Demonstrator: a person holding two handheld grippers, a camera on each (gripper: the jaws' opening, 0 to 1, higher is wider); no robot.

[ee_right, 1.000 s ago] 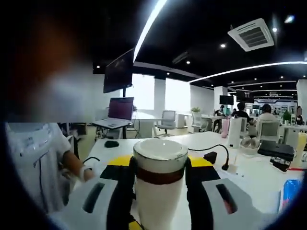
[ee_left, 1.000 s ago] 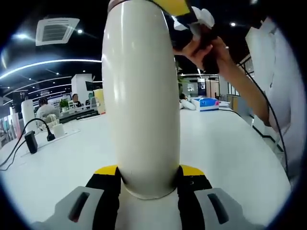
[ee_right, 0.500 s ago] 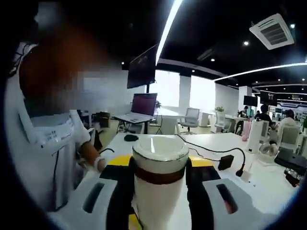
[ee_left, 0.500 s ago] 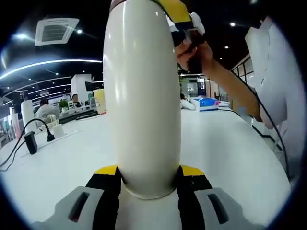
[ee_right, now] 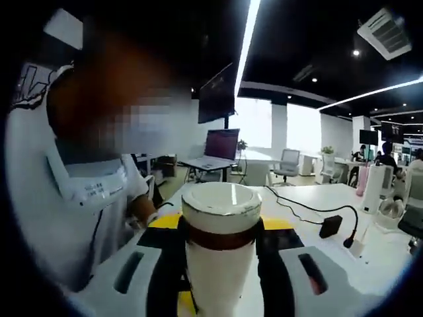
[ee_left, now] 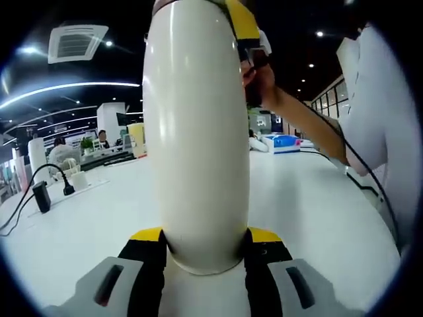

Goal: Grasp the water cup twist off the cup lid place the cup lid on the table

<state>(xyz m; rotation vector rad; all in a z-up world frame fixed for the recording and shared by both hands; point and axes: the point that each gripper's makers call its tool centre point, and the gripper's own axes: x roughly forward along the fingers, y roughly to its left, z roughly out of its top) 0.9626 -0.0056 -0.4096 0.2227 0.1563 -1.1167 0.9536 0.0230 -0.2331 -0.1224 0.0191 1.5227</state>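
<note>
Cream-white, the water cup [ee_left: 195,132] is being held upright above the worktop [ee_left: 304,211], its lower body clamped between the fingers of the left gripper [ee_left: 203,247]. The cup lid [ee_right: 221,201], with its brown band, is being gripped by the right gripper [ee_right: 220,241], fingers closed on it. Grasping is judged done; the lid is not yet off, and placing it on the worktop remains.

cup [ee_left: 196,132]: cream white, plain, glossy
lid [ee_right: 220,203]: same cream white, with a dark brown band underneath
left gripper [ee_left: 205,261]: black pads, yellow tips, grey body
right gripper [ee_right: 221,247]: black, yellow, grey too
table [ee_left: 99,211]: white
shirt [ee_right: 39,198]: white, small dark print
ceiling [ee_right: 310,39]: black
</note>
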